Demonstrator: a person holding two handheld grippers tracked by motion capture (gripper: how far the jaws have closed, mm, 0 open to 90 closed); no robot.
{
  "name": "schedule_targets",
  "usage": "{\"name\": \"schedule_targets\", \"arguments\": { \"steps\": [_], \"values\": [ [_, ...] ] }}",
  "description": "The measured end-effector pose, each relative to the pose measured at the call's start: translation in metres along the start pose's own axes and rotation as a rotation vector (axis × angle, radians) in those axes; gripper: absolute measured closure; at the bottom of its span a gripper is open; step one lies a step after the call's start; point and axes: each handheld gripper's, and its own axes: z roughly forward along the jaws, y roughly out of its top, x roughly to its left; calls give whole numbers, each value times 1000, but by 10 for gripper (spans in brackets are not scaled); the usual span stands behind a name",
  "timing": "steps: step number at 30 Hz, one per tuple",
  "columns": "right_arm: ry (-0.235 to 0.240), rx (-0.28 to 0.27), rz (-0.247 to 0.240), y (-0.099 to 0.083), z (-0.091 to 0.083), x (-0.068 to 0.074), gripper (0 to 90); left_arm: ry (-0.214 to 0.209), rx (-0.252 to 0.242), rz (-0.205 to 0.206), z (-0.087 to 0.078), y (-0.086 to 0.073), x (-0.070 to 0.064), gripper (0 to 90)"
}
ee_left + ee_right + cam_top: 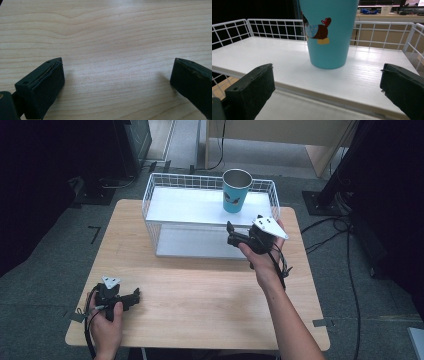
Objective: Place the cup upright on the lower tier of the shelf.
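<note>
The wooden worktop [200, 295] carries a white wire rack [165, 185] at its twelve o'clock edge, a two-level thing with a flat white shelf [274, 60] on top. Toward the rack's two o'clock corner a teal cup [236, 191] stands upright on that shelf, mouth up, with a small cartoon figure printed on its side. The right tongs [231, 234] hover just in front of the rack at the cup's six o'clock, jaws spread wide and empty, aimed straight at the cup, which in the right gripper view sits between them but farther off and untouched. The left tongs [134, 296] rest low at the worktop's eight o'clock, well apart from the rack, likewise spread wide with nothing but bare wood between them. The cup looks like thin paper or light plastic: probably very light, smooth-walled, easy to dent or tip. A hold around the middle of its wall, squeezed gently, seems safest; near the rim it would likely buckle.
</note>
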Motion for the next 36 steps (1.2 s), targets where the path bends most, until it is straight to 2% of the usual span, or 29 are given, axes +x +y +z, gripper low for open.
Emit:
{"name": "schedule_targets", "arguments": {
  "steps": [6,20,36],
  "values": [
    [7,-3,4,-11,-13,-2,0,0,-2,-2,0,0,0,0],
    [9,2,-30,-38,-38,-3,0,0,-1,-2,0,0,0,0],
    [-33,32,-1,-68,-61,-29,0,-1,3,1,0,0,0,0]
  ]
}}
